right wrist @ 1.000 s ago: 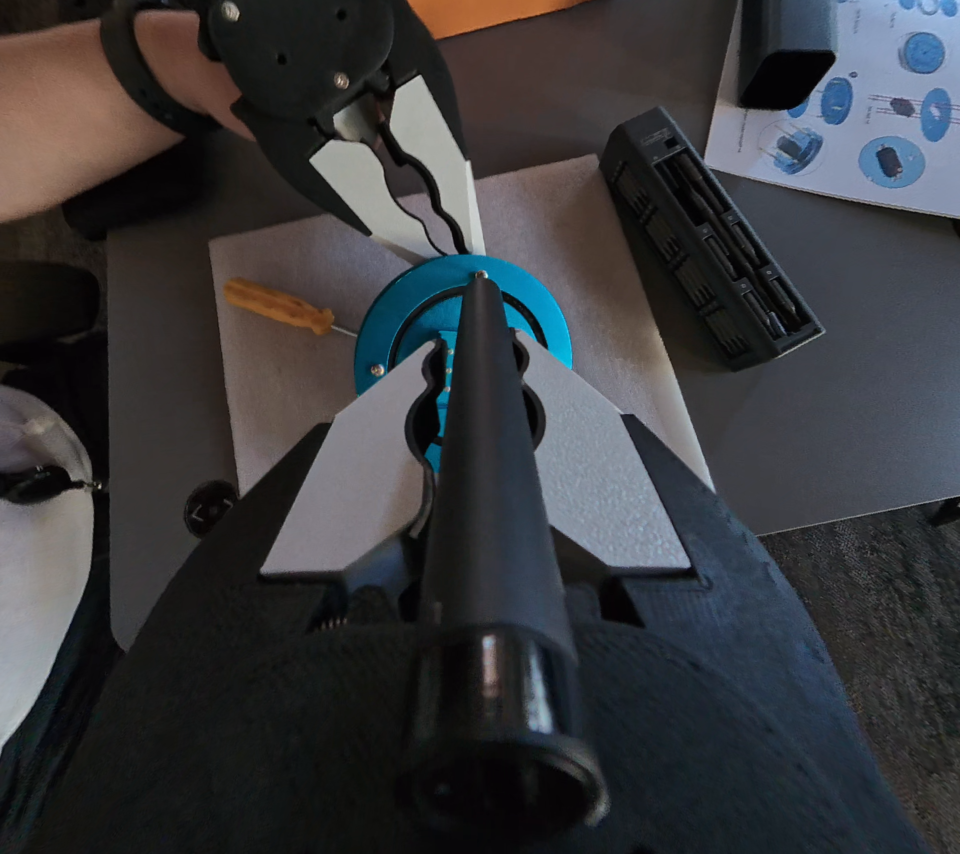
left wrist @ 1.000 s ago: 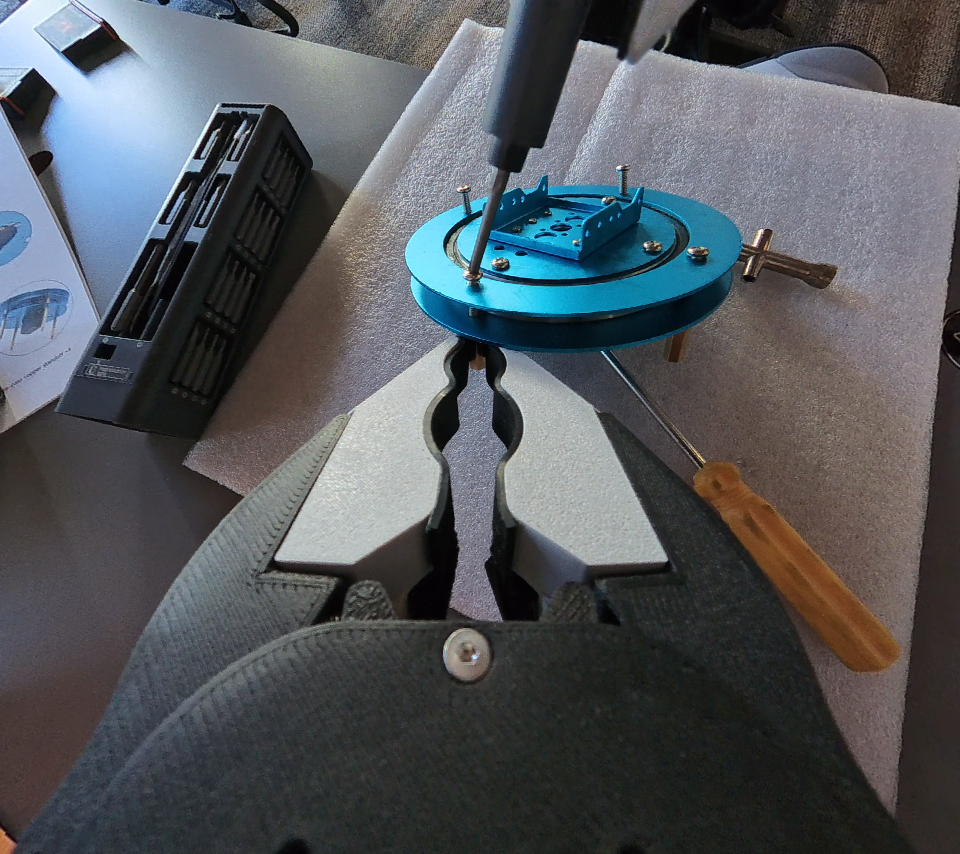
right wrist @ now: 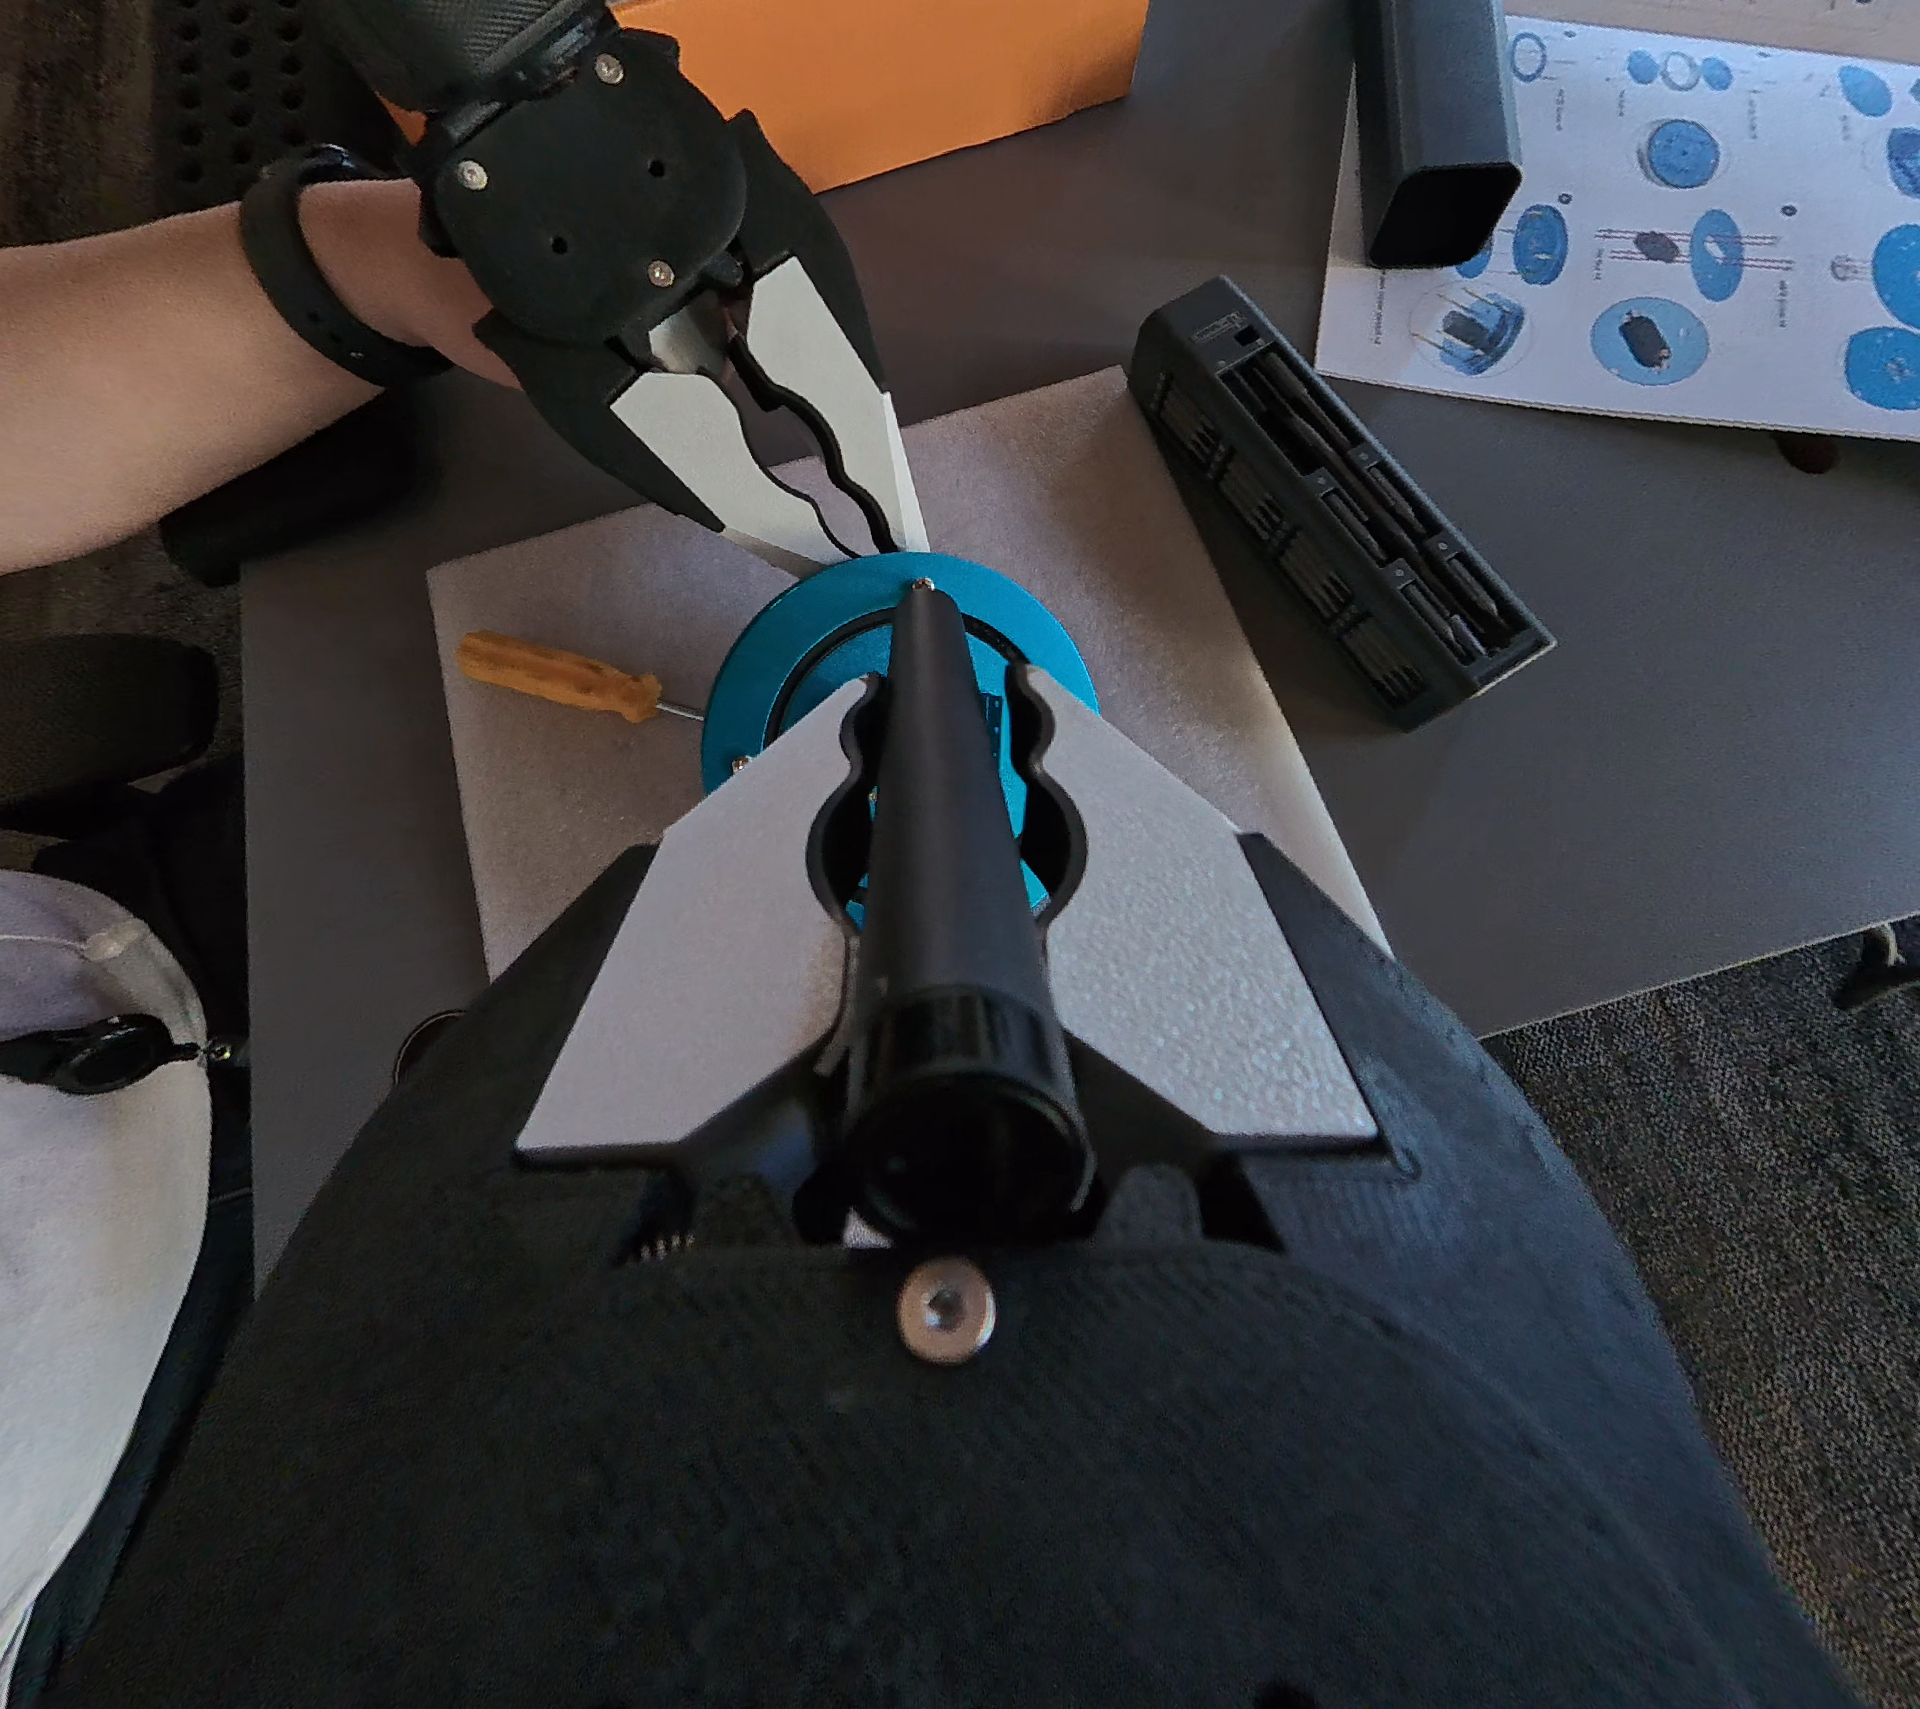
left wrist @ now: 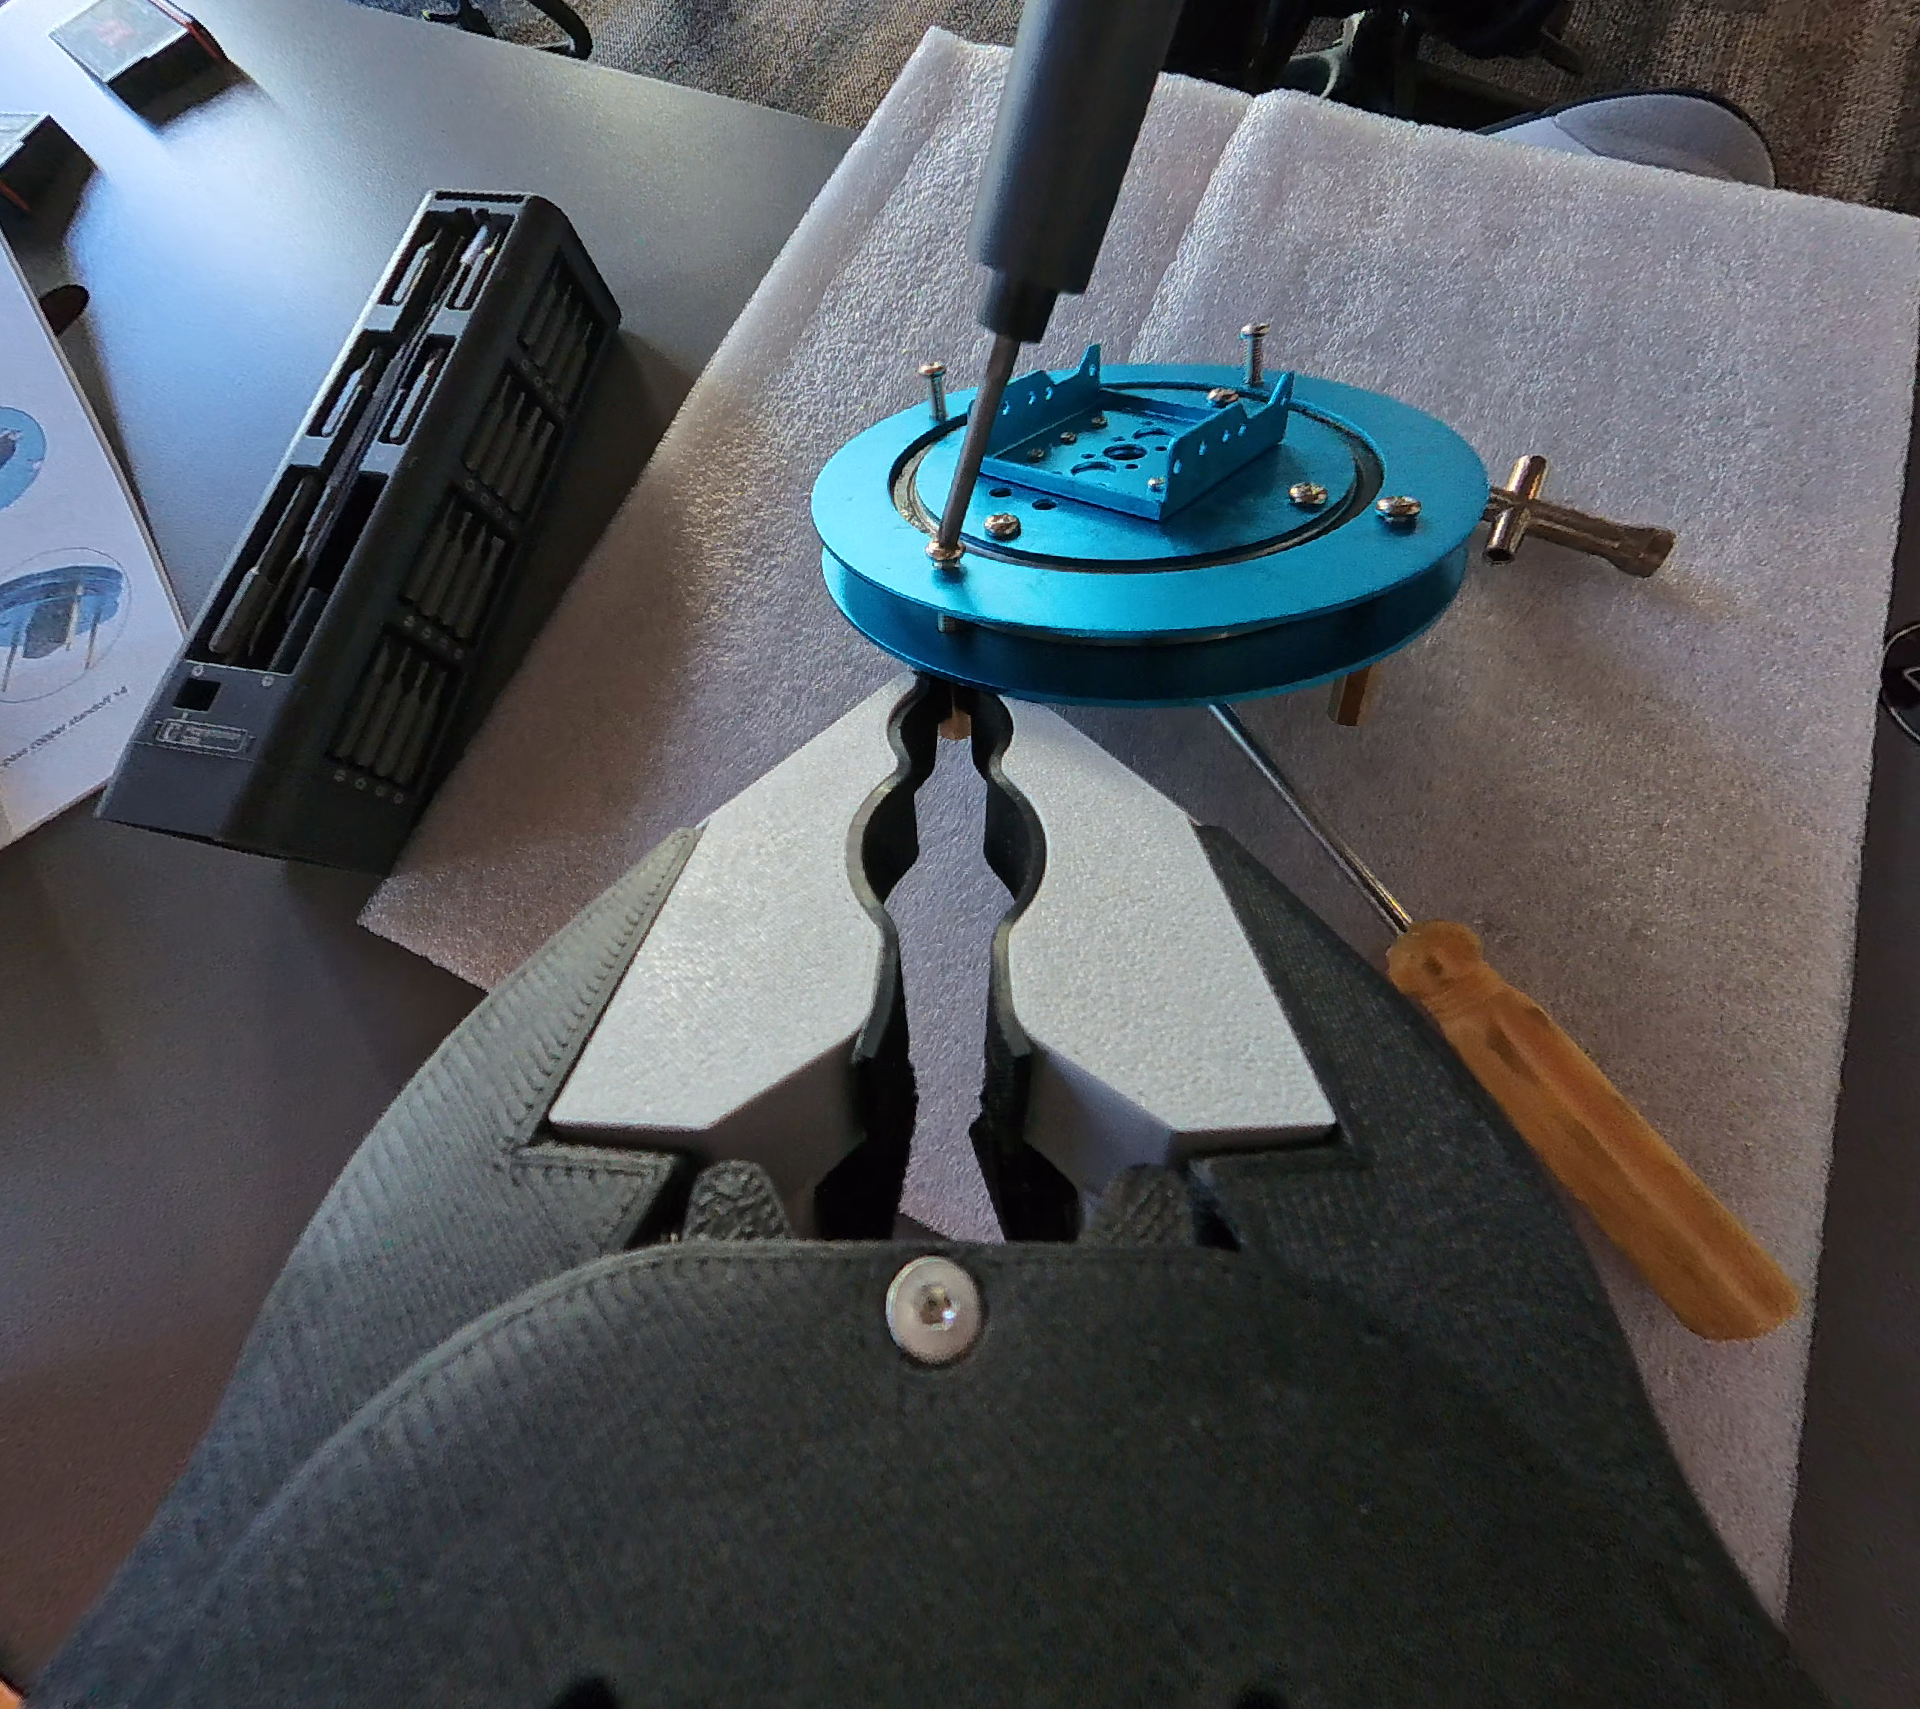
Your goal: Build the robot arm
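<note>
Two grippers work at a round blue metal disc (left wrist: 1143,579) on a white foam sheet (left wrist: 1455,371).

The right gripper (right wrist: 940,714) squeezes a long dark grey screwdriver (left wrist: 1081,59), its tip on a small silver screw (left wrist: 943,556). The left gripper (left wrist: 948,714) pinches a little brass post (left wrist: 954,719) under the disc's rim.

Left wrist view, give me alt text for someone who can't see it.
A dark grey electric screwdriver sets its bit on a screw at the rim of a blue round metal assembly on white foam; the left gripper clamps a brass standoff beneath.
</note>
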`<state>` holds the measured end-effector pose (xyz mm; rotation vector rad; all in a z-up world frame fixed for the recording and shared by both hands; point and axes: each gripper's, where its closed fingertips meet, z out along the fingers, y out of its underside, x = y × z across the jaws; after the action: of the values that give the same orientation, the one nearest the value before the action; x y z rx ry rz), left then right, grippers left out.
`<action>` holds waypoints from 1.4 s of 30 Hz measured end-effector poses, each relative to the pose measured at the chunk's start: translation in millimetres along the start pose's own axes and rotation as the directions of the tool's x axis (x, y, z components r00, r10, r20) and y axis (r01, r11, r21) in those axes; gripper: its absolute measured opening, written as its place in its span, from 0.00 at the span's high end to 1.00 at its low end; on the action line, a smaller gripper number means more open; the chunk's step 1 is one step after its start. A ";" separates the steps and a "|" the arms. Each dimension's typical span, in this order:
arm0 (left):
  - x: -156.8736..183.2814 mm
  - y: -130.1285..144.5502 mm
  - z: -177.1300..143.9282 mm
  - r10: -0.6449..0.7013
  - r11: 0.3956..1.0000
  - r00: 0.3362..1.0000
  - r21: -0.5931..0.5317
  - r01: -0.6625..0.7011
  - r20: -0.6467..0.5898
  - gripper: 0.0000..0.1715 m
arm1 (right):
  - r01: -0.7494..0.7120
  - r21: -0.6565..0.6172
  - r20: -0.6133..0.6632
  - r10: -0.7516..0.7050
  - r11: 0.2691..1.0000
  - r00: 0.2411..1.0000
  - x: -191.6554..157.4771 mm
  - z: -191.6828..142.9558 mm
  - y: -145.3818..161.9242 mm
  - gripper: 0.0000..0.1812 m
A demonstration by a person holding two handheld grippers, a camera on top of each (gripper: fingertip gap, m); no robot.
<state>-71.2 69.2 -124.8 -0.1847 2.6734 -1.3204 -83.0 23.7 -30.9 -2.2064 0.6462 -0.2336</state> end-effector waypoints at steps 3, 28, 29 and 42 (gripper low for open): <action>-0.1 0.8 0.3 0.000 1.000 1.000 -0.005 0.000 0.000 0.97 | -0.016 0.012 0.000 0.016 1.000 1.000 1.1 1.5 -0.3 0.87; 0.0 -1.2 1.9 0.050 0.999 0.998 -0.005 -0.050 0.026 0.98 | -0.060 -0.058 0.078 0.064 0.997 0.995 2.0 0.2 0.0 0.89; 0.3 -1.7 2.1 0.057 0.998 0.998 -0.004 -0.057 0.029 0.98 | -0.065 -0.071 0.084 0.070 0.995 0.994 3.3 -0.1 -0.5 0.89; 0.2 -5.9 2.9 0.092 0.996 0.995 0.013 -0.093 0.049 0.98 | -0.025 -0.219 0.171 0.064 0.975 0.983 9.3 0.1 -8.3 0.90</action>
<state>-70.6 63.3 -121.9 -0.0891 2.5980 -1.2911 -71.9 23.4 -25.2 -2.3833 0.6467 0.0598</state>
